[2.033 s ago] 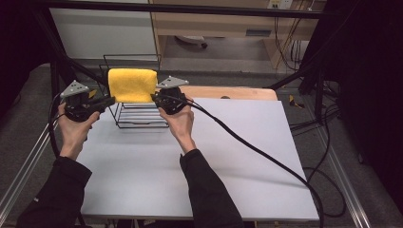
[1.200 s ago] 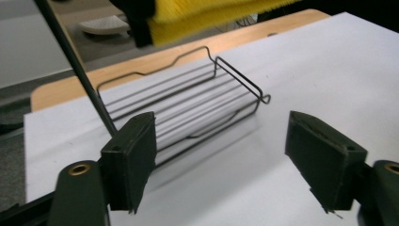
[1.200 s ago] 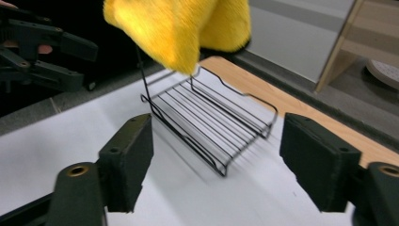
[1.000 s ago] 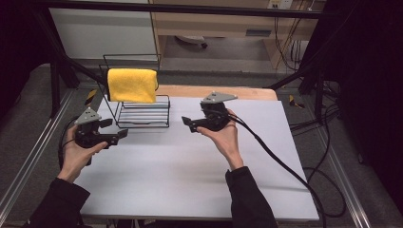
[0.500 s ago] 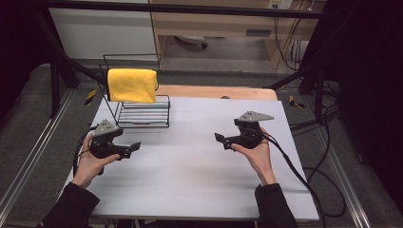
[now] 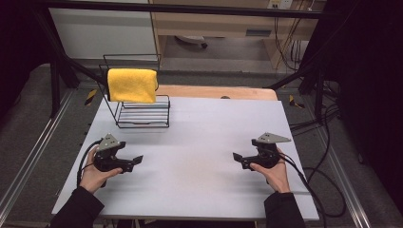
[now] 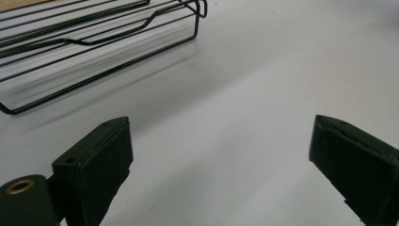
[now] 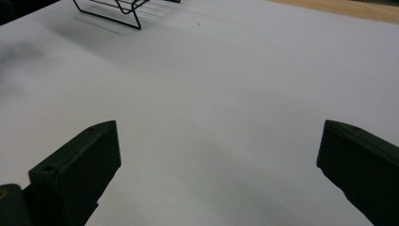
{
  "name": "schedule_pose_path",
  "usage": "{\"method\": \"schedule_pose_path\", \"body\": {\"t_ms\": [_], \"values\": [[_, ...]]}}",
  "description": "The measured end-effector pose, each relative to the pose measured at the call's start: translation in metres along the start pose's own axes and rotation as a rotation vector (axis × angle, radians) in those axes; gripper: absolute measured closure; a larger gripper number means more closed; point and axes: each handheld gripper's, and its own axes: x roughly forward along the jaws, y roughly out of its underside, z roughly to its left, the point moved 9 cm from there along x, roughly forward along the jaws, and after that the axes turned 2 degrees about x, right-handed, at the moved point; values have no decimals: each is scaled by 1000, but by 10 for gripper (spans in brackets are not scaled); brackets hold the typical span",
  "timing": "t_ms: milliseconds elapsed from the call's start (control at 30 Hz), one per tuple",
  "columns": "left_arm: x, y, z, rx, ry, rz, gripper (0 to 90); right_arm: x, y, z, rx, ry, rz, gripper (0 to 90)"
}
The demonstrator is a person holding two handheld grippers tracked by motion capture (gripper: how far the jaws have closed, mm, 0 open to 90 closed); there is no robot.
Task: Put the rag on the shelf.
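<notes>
A white worktop (image 6: pixel 199 142) lies bare across its middle, with wide open room between two hand-held tools. The left claw (image 6: pixel 137 161) hovers low near the worktop's left edge at 8 o'clock, jaws spread wide with nothing between them, pointing toward the centre. The right claw (image 6: pixel 236 157) sits at 4 o'clock, close to the right edge, jaws likewise spread and empty, pointing back at its partner. Each is gripped from below by a hand (image 6: pixel 92 176), forearms in dark sleeves (image 6: pixel 78 211) entering over the near edge. A yellow cloth (image 6: pixel 132 85) hangs over the upright back of a black wire rack (image 6: pixel 142 114) at 11 o'clock, by the far left corner, well apart from both claws. The rack's base (image 7: pixel 94 42) lies just ahead of the left claw's jaws.
</notes>
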Motion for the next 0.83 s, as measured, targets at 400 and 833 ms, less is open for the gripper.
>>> {"method": "schedule_pose_path", "body": {"t_ms": [400,833], "values": [[-2,15,-1,11,4,-3,66,-19,36,-18,48,5,15,6],[0,23,-2,15,11,9,65,-25,48,-18,42,1,21,5]]}}
